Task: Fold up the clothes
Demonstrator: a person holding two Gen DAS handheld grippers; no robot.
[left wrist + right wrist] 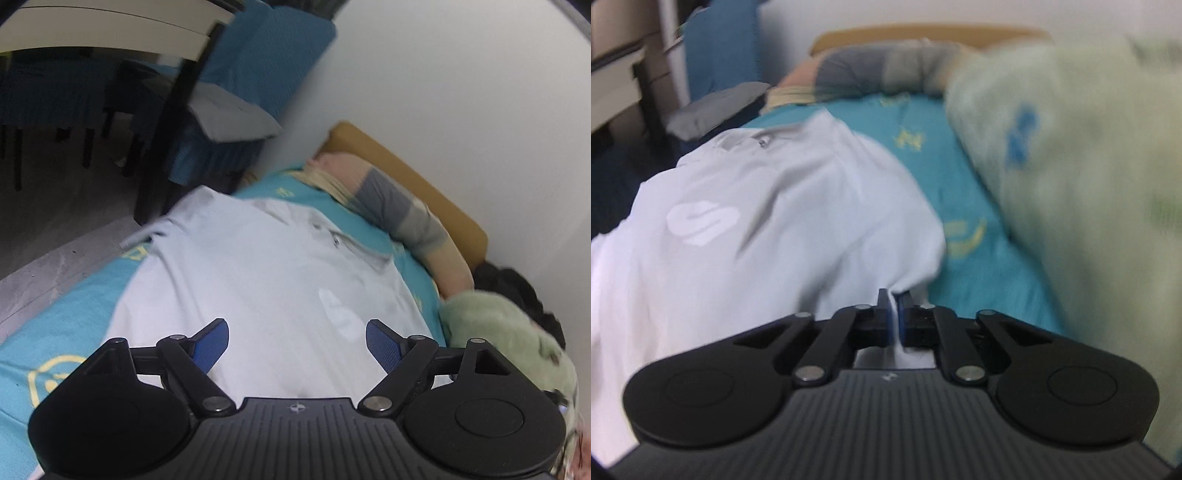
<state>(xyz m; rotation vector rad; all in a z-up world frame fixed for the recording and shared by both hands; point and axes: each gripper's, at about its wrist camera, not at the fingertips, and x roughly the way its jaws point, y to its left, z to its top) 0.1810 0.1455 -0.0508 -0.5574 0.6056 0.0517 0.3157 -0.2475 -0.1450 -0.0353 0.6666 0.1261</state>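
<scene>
Left claw: we see the left claw (297,343) at the bottom middle of the left wrist view, its blue pads (211,345) spread wide with nothing between them, hovering over the shirt.
Right claw: in the right wrist view we see the right claw (894,314) at the lower middle, its jaws pressed together on a pinch of the shirt's edge; a strip of white cloth shows between the pads.
Shirt: the white polo shirt (258,280) lies spread on the bed, filling the middle of the left wrist view, collar toward the upper right and a pale logo (338,314) at centre right. In the right wrist view it fills the left half (768,229), rumpled.
Bed: we see the teal sheet (964,266) with yellow prints under and beside the shirt.
Blanket: a pale green blanket (1082,177) is heaped at the right of the right wrist view, blurred.
Pillow: a striped grey and pink pillow (406,214) lies against the wooden headboard (436,188) at the upper right of the left wrist view.
Wall: a white wall (461,81) fills the upper right there.
</scene>
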